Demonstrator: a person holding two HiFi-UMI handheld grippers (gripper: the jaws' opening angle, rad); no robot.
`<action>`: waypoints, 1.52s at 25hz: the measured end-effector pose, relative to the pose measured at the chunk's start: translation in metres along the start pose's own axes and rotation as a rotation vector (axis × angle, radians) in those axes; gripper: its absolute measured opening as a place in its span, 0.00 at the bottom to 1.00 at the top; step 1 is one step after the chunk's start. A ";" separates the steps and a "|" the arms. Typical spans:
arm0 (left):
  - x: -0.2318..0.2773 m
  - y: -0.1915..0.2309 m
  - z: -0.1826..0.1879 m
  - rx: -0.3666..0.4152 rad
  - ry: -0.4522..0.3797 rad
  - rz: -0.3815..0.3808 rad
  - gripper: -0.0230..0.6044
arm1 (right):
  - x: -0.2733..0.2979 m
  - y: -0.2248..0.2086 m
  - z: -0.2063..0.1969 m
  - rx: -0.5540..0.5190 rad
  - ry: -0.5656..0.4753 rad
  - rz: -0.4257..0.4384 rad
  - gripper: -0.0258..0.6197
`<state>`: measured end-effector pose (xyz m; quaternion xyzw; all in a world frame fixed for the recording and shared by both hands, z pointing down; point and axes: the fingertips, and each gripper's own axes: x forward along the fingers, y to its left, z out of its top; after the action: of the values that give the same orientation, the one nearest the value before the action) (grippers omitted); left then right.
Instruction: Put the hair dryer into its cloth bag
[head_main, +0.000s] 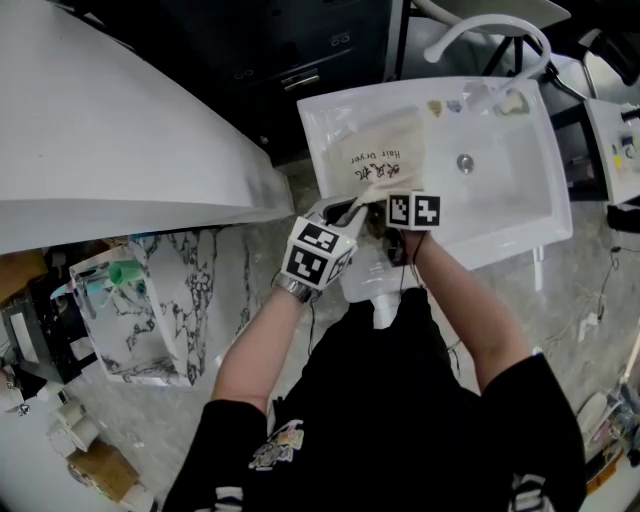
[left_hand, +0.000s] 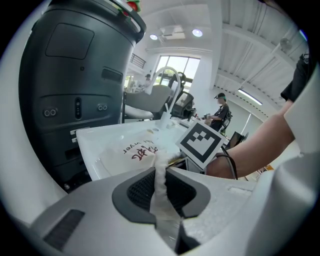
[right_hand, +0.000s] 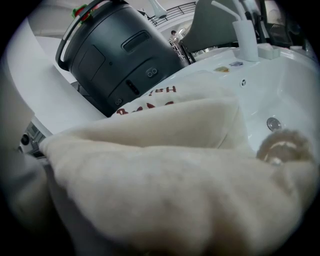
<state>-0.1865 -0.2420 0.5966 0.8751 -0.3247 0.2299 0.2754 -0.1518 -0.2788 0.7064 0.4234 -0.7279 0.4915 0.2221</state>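
So, one cloth bag (head_main: 378, 155), one hair dryer (head_main: 374, 285): left gripper (left_hand: 161, 187) pinches the bag's edge; right gripper (head_main: 385, 222) is buried in cloth, grip unclear.

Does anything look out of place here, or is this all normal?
The cloth bag lies in the white sink, an odd place for it. The left gripper pinches a strip of its cloth; bag cloth blankets the right gripper view.

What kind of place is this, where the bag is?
Probably a mock bathroom corner inside a big hall: a white sink with a curved faucet holds the cloth bag, and the left gripper view shows ceiling lights high overhead.
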 end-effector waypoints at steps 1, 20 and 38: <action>0.000 0.002 0.000 -0.008 -0.002 0.004 0.11 | -0.001 0.003 0.000 -0.003 0.001 0.016 0.58; -0.006 -0.005 0.003 -0.021 -0.024 0.017 0.14 | -0.071 0.027 -0.007 -0.094 -0.063 0.073 0.66; -0.078 -0.044 0.044 0.009 -0.208 0.109 0.21 | -0.213 0.082 0.033 -0.353 -0.334 0.295 0.68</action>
<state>-0.1995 -0.2073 0.5037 0.8765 -0.3977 0.1541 0.2231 -0.1018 -0.2113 0.4915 0.3430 -0.8823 0.3078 0.0955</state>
